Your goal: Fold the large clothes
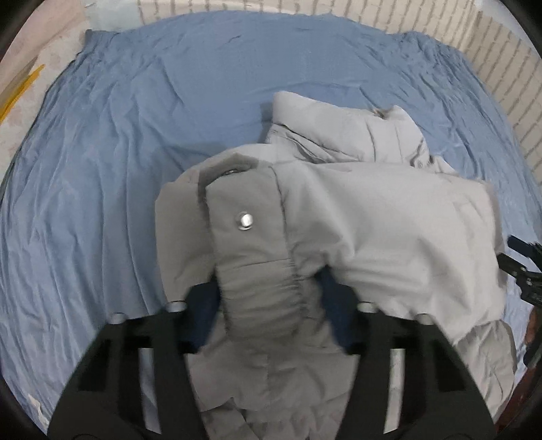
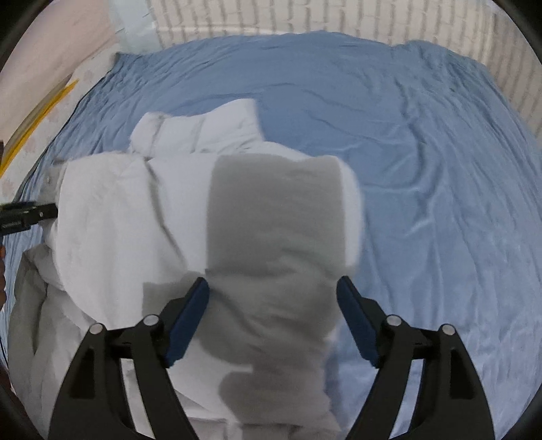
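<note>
A large pale grey padded jacket (image 1: pixel 389 216) lies bunched on a blue bedsheet (image 1: pixel 135 135). In the left wrist view my left gripper (image 1: pixel 267 304) has its blue pads on both sides of a gathered cuff strip with a metal snap (image 1: pixel 244 220). The jaws look closed on that strip. In the right wrist view the jacket (image 2: pixel 118 210) spreads to the left. My right gripper (image 2: pixel 271 314) straddles a thick grey folded part (image 2: pixel 274 216); its pads stand wide apart and the left pad touches the fabric.
The blue sheet (image 2: pixel 423 152) covers the whole bed. A white brick-pattern wall (image 2: pixel 305 17) runs behind and along the right. The other gripper shows at the right edge of the left wrist view (image 1: pixel 521 270) and at the left edge of the right wrist view (image 2: pixel 23 216).
</note>
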Tool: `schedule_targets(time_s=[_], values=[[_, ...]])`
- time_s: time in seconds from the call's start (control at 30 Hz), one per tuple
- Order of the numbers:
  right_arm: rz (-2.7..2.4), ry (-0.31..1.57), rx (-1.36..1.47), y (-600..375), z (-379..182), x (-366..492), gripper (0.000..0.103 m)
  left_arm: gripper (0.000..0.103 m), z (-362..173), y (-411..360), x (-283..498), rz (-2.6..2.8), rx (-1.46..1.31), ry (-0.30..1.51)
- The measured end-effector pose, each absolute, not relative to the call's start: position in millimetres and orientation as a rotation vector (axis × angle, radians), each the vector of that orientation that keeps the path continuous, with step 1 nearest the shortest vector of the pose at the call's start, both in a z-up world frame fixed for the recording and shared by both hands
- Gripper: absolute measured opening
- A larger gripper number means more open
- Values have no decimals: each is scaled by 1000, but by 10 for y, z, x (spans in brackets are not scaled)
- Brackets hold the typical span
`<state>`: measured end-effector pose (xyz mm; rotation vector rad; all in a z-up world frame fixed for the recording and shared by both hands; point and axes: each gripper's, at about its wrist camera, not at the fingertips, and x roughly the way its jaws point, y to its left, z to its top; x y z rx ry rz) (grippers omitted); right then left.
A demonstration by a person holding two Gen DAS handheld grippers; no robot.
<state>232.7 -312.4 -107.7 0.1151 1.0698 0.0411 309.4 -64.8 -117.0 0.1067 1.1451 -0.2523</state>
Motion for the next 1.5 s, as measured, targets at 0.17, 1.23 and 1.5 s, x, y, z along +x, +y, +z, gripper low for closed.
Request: schedule_targets(time_s=[0.17,1.23,1.5], values=[[16,1047,196,-3258,-1026,2199,79,19,-1000,-386,2929,-248,-12,1140],[25,1031,424,-3611,-1373,2824,7,6,-1158,-571,2888,-271,121,1178],[58,1011,474,-3734,-1172,3108,6,5,-835,-649,2842,-261,125,1123]])
